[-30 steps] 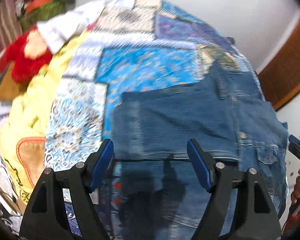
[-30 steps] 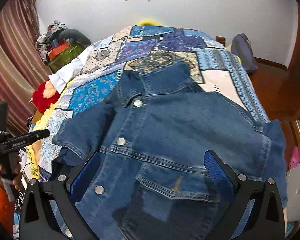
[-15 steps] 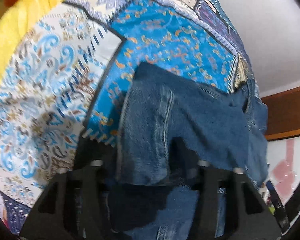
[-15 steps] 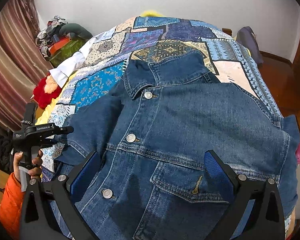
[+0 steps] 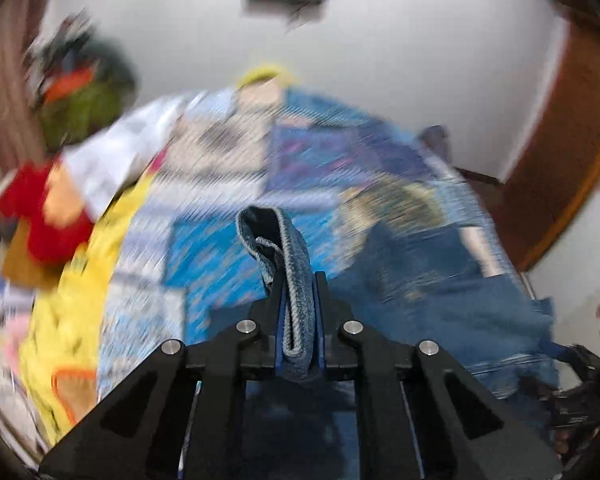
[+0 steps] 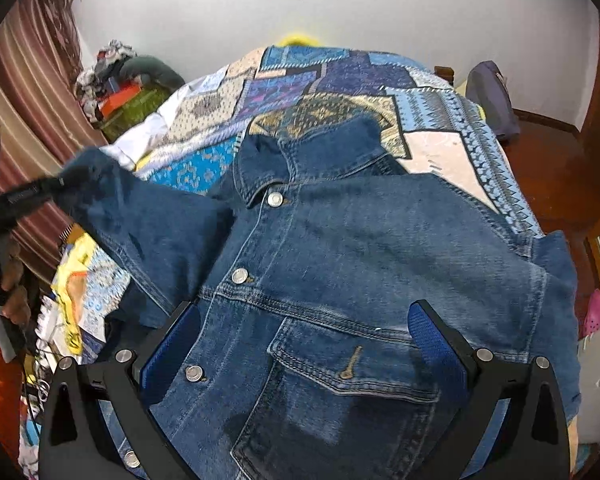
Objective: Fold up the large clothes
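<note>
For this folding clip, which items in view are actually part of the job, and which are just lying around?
Part of the job:
- denim jacket
- its sleeve, clamped in the left gripper
- right gripper, open over the jacket front
- patchwork bedspread underneath

Lying about:
- red plush toy
- white cloth
- clutter pile by the curtain
- grey bag

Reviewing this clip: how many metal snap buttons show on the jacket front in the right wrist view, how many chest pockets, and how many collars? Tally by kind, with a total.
Snap buttons on the denim jacket: 5, running from the one at the collar down the placket to the bottom edge
Chest pockets: 1
Collars: 1
Total: 7
</note>
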A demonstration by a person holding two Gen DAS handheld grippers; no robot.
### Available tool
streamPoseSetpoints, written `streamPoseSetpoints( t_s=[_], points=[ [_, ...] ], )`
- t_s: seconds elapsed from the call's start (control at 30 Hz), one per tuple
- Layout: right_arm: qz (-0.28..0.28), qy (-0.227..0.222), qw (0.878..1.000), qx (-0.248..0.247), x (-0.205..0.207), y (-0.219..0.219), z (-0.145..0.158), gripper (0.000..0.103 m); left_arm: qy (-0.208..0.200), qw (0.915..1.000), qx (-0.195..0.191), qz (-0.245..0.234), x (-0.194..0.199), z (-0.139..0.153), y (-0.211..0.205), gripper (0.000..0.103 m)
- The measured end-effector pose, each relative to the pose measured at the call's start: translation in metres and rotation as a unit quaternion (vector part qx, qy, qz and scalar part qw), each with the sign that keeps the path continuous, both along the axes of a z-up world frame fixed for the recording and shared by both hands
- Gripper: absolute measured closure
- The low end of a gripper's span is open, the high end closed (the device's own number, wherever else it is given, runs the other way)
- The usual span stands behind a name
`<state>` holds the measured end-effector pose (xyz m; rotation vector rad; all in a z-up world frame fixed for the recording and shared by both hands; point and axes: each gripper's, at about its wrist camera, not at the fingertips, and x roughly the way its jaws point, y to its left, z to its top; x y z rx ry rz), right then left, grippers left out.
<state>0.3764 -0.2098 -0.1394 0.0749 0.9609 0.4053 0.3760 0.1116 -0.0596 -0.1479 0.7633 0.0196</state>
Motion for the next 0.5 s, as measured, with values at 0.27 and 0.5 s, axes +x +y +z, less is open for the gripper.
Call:
streamPoseSetpoints(
  t_s=[0.27, 0.5],
  points=[
    [-0.025, -0.018, 0.999, 0.020, -0.010, -0.040, 0.022, 0.000, 0.002, 0.9903, -0.025, -0.137, 0.022, 0.021, -0.117, 0.095],
    [-0.046, -0.035, 0.998, 0.009, -0.023, -0.078, 0.036, 0.000, 0.078, 0.9696, -0.028, -0.230, 0.027, -0.025, -0.207, 0.095]
  ],
)
